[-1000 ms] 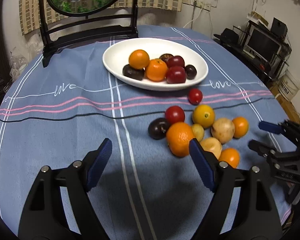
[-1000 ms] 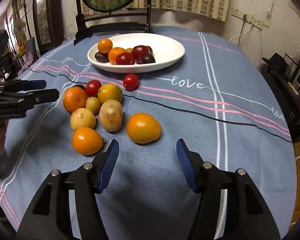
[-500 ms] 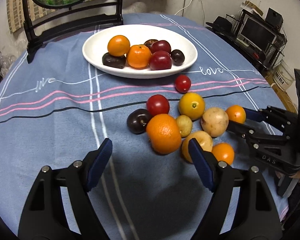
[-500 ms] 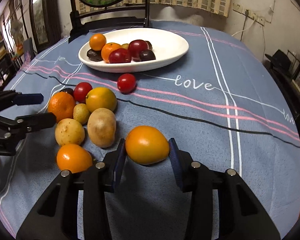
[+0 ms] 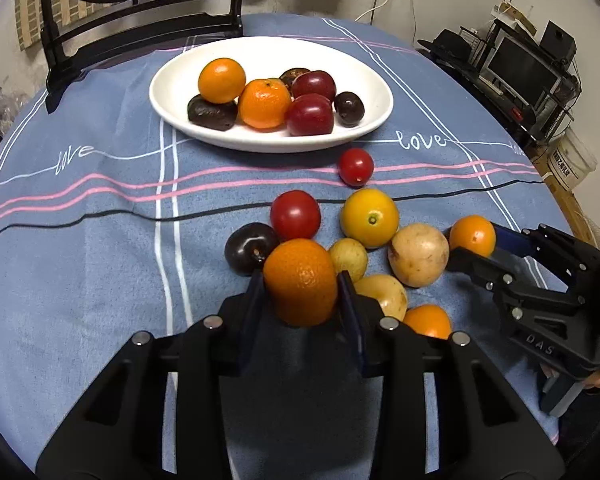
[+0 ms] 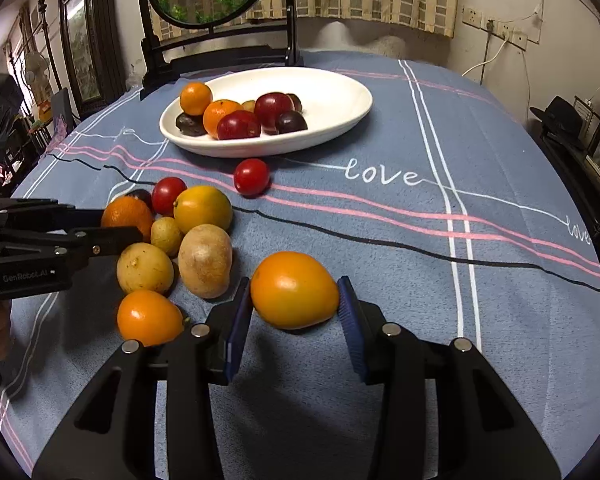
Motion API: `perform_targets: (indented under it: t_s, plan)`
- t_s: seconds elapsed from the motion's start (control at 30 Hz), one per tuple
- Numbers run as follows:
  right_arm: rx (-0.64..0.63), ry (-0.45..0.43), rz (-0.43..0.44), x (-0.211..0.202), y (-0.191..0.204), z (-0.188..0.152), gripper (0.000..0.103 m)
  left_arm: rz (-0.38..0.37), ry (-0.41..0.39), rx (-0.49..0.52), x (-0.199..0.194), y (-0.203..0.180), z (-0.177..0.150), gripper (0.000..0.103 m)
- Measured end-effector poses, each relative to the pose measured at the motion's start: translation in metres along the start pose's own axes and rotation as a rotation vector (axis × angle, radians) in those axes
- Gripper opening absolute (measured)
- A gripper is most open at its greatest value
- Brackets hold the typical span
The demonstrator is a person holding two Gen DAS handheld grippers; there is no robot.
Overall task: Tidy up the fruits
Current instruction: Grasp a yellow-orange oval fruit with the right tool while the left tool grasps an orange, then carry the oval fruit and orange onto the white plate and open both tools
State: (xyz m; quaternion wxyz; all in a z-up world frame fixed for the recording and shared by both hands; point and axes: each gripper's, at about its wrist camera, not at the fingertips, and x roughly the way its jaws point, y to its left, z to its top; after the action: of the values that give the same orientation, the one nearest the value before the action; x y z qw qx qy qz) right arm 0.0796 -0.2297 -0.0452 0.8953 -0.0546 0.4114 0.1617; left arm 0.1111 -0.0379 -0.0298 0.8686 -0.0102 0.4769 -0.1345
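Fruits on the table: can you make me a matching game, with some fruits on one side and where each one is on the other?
1. rough orange
2. smooth orange fruit
3. small red tomato
4. dark plum

A. in the white dish
B. between the left tongs
C. alone on the cloth by the dish
D. between the right tongs

Pairs: 1-B, 2-D, 3-C, 4-A

Fruit sitting partly in the white dish, partly loose on the cloth.
Two oranges, two red plums and dark fruits are lying piled in the dish; a rough orange and a smooth orange-yellow fruit are sitting among loose tomatoes and tan fruits nearby.
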Motion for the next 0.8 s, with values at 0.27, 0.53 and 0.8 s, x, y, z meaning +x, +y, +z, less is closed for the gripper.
perform_targets:
  t_s: [0.27, 0.53, 0.8]
  plan:
    - [-0.017, -0.109, -0.008, -0.026, 0.008, 0.013, 0.043, 0.024, -0.073, 0.01, -0.032, 0.017, 0.012, 0.037]
    - [-0.087, -0.294, -0.084, -0.048, 0.02, 0.067, 0.043, 0.019, -0.192, -0.004, -0.044, 0.034, 0.058, 0.037]
    - [-0.105, -0.251, -0.122, 0.011, 0.019, 0.111, 0.043, 0.017, -0.155, 0.004, 0.002, 0.033, 0.09, 0.037]
